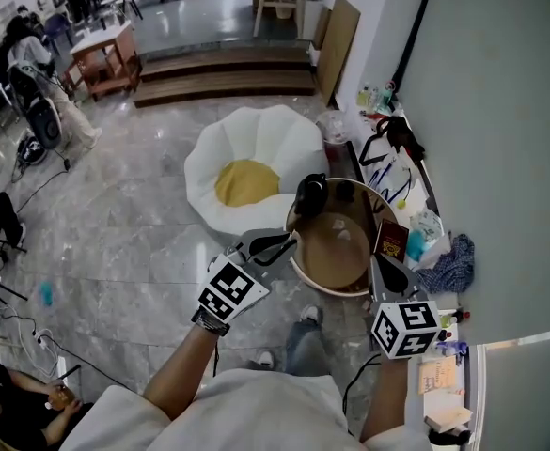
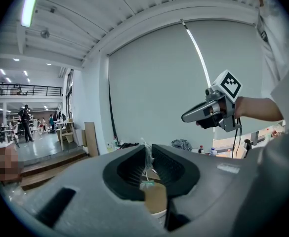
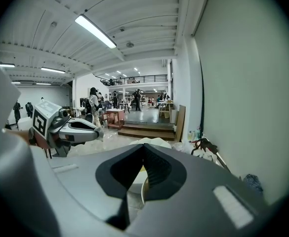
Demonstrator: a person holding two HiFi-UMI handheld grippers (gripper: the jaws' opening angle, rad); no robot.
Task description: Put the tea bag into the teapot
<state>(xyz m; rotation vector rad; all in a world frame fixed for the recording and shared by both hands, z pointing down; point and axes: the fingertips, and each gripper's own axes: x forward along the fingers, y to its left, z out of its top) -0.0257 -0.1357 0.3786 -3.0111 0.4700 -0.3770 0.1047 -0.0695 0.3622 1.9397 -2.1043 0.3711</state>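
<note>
Pretty bright indoor hall overall, with even light. It comes from long white ceiling tube lamps (image 3: 96,32), and the tube lamp at the top of the left gripper view (image 2: 29,4) blows out into pure glare. The glossy grey marble floor (image 1: 143,205) gives back a pale sheen, and shadows on it are faint and fuzzy. Both gripper views are heavy fisheye, with black corners and ceiling beams bent into arcs. Up close, the grey plastic left gripper (image 2: 148,149) and the grey plastic right gripper (image 3: 144,149) are soft smears. The thin white tea bag (image 2: 145,164) pinched in the left one is mushy too. The head view curves the plain grey wall (image 1: 500,111) at its right edge.
</note>
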